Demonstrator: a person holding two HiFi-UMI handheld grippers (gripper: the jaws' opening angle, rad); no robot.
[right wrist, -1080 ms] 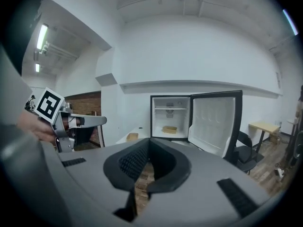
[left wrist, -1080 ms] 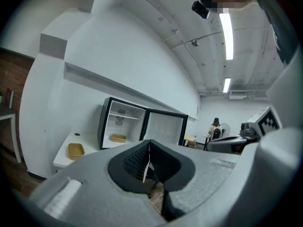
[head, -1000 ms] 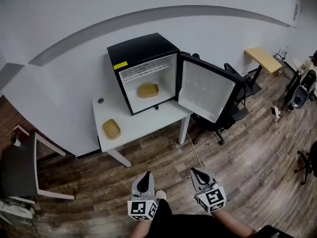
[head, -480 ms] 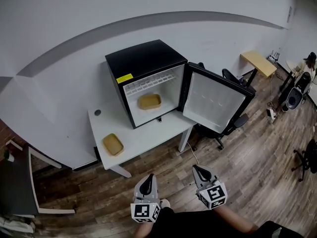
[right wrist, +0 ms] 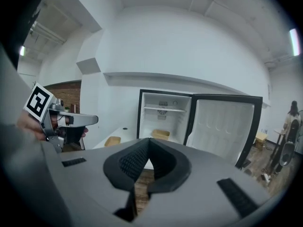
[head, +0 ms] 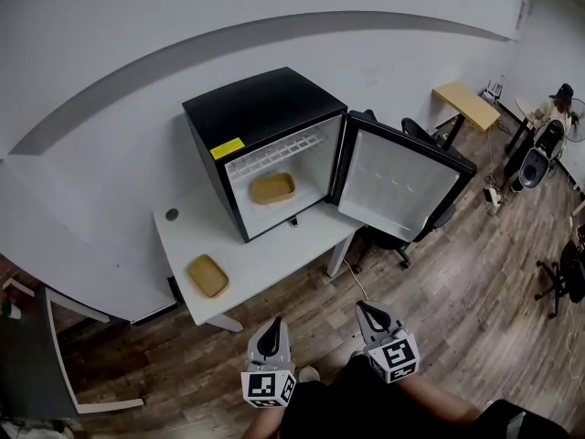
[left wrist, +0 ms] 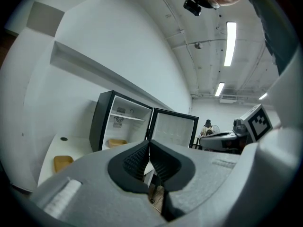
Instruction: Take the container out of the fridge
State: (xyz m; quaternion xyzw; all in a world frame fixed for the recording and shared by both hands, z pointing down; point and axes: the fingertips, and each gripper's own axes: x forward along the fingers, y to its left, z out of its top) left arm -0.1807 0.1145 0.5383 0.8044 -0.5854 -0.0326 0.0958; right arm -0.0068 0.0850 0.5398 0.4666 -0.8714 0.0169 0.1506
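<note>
Fridge [head: 265, 144]: black, on white worktop [head: 274, 250]; door [head: 399, 186] swung wide to the right, so the inside is open to a reach from the front.
Container [head: 273, 187]: tan, shallow, alone on the fridge floor under the shelf [head: 274, 152].
Second container [head: 207, 275]: same kind, on the worktop left of the fridge, well apart from it; already outside, so probably not the target.
Left gripper [head: 272, 326]: low by the person's body, well short of the worktop; jaws closed tip to tip, nothing between them.
Right gripper [head: 368, 311]: alongside, aimed at the fridge; jaws likewise closed and empty.
Stage: approach, nothing touched yet.
Next move: jaws need to open before going in.
</note>
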